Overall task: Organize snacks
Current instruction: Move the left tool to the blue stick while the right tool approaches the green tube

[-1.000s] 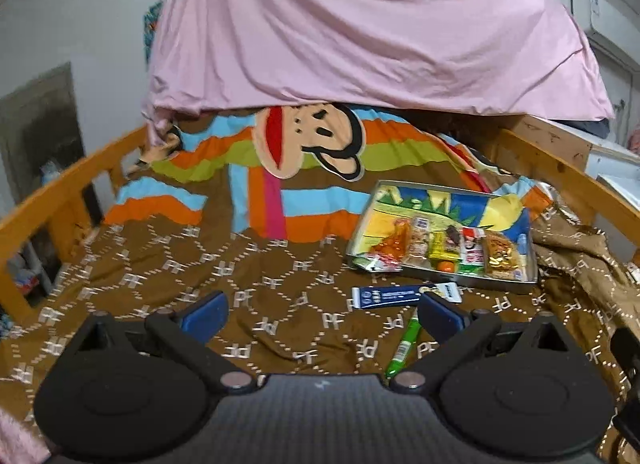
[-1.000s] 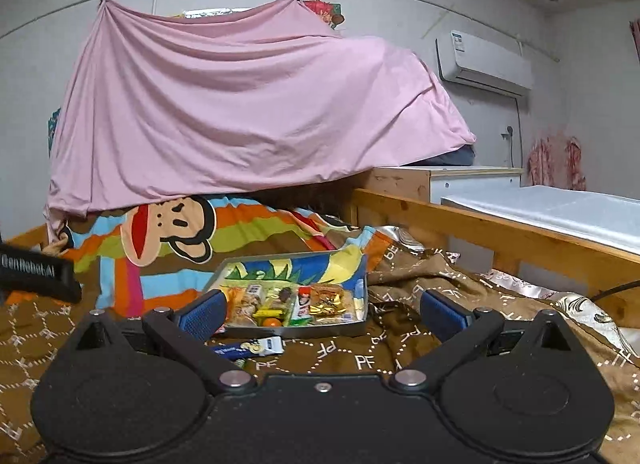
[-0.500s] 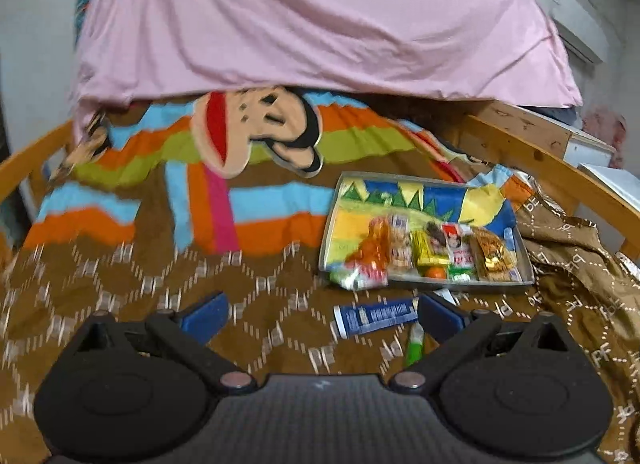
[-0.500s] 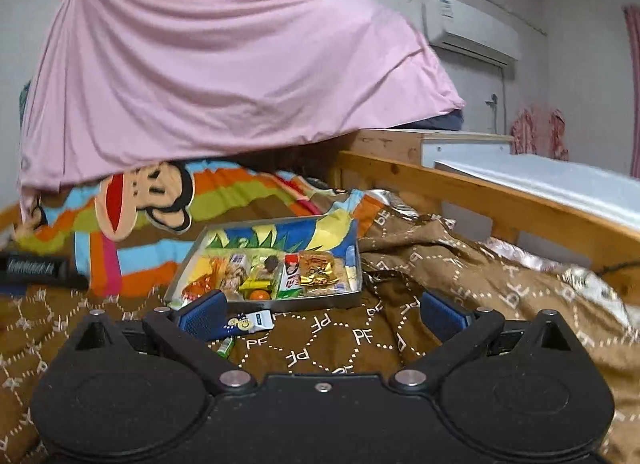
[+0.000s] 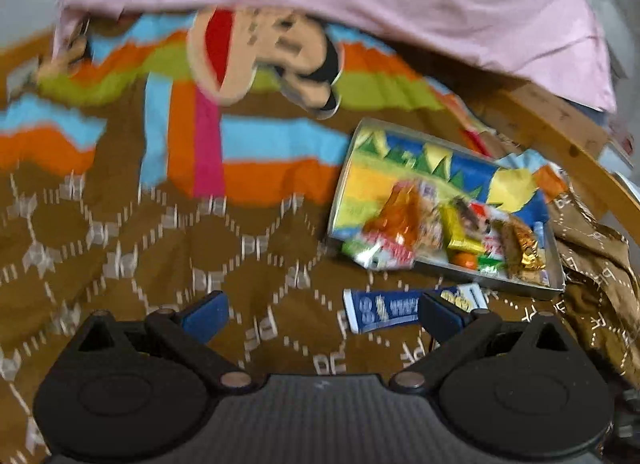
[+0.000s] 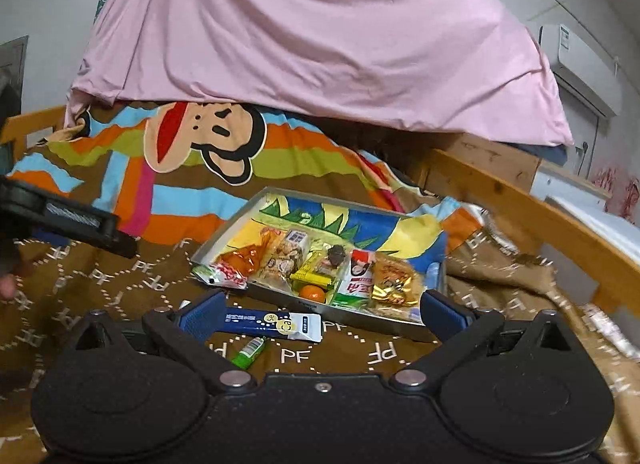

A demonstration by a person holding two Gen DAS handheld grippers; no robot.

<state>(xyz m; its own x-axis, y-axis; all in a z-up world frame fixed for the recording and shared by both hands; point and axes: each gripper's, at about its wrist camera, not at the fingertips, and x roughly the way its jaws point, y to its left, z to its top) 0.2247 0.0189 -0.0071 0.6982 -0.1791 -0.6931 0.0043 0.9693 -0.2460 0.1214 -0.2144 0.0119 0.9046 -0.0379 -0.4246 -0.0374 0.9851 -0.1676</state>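
A metal tray (image 6: 434, 334) with a bright printed lining sits on the brown bedspread and holds several wrapped snacks along its near edge. The same tray (image 5: 516, 286) shows at right in the blurred left wrist view. A blue and white snack bar (image 6: 272, 324) lies on the bedspread just in front of it, with a small green tube (image 6: 250, 351) closer to me. My right gripper (image 6: 320, 310) is open above these two. My left gripper (image 5: 322, 312) is open too, its right finger over the blue bar (image 5: 384, 310). The left gripper (image 6: 76, 226) also shows as a black bar at left in the right wrist view.
A striped monkey-print blanket (image 6: 192, 144) covers the far bed, under a hanging pink sheet (image 6: 312, 36). Wooden bed rails (image 6: 532, 208) run along the right side. A white air conditioner (image 6: 580, 60) hangs on the wall.
Both grippers have moved forward and tilted down toward the tray; the tray and the loose blue bar now look larger and closer. Both stay open.
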